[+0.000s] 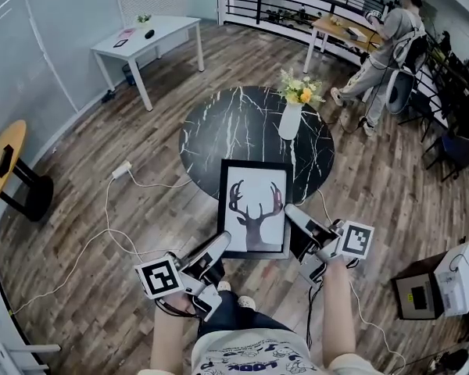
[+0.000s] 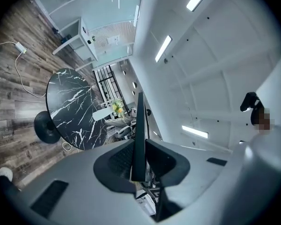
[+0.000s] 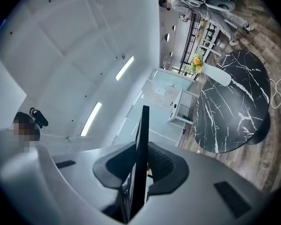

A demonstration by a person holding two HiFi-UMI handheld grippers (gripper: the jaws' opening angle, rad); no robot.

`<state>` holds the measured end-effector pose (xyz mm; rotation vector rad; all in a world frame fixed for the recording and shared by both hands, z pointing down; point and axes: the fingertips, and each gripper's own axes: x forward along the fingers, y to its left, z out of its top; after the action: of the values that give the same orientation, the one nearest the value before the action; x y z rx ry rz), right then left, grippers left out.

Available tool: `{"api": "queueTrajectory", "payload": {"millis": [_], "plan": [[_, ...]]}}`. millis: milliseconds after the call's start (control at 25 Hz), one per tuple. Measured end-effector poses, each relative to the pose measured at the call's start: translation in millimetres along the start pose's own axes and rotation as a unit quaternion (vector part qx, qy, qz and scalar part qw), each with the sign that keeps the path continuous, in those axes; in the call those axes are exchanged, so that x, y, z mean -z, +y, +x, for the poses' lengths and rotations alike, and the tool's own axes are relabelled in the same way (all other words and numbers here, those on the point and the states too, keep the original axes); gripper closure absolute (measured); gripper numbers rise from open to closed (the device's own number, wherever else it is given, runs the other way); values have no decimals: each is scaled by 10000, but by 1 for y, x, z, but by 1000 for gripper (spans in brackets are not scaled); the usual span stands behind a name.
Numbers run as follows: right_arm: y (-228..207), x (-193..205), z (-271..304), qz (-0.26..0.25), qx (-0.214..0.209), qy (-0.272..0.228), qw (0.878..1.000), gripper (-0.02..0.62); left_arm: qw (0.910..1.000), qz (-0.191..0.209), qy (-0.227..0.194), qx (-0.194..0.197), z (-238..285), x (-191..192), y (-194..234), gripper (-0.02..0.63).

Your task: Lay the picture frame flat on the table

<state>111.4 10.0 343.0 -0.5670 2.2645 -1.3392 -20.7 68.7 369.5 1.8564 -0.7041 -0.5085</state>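
Picture frame clamped in both my claws at the near rim of the table.
My left gripper bites the frame's left edge and my right gripper its right edge, jaws closed on the thin black border. The deer print faces me, on my side of the table's flower vase.

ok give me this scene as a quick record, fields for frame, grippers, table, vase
frame: deer print up, held in the air, not yet on the table
left gripper: shut on frame's left edge
right gripper: shut on frame's right edge
table: round, black marble, beyond the frame
vase: white, yellow flowers, upright on table's right part
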Motion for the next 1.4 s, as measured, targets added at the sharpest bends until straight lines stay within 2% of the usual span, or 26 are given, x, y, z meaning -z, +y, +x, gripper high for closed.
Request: {"api": "queueTrajectory", "payload": {"millis": [320,920,1160,1400], "plan": [[-37,-34,29,105,121,-49,9999,509,9998,-163,81,-26,37,-35,27,522],[-108,-131,137,35,314,-362,9988,509,9986,-222,445,153,131,-167,85,522],[-139,-146,167,126,490,-430,9978,509,9976,-305,615,110,151,-201,114,522],[-169,-153,180,280,717,-447,9960,509,9957,-463,808,-6,166,-214,143,522]]}}
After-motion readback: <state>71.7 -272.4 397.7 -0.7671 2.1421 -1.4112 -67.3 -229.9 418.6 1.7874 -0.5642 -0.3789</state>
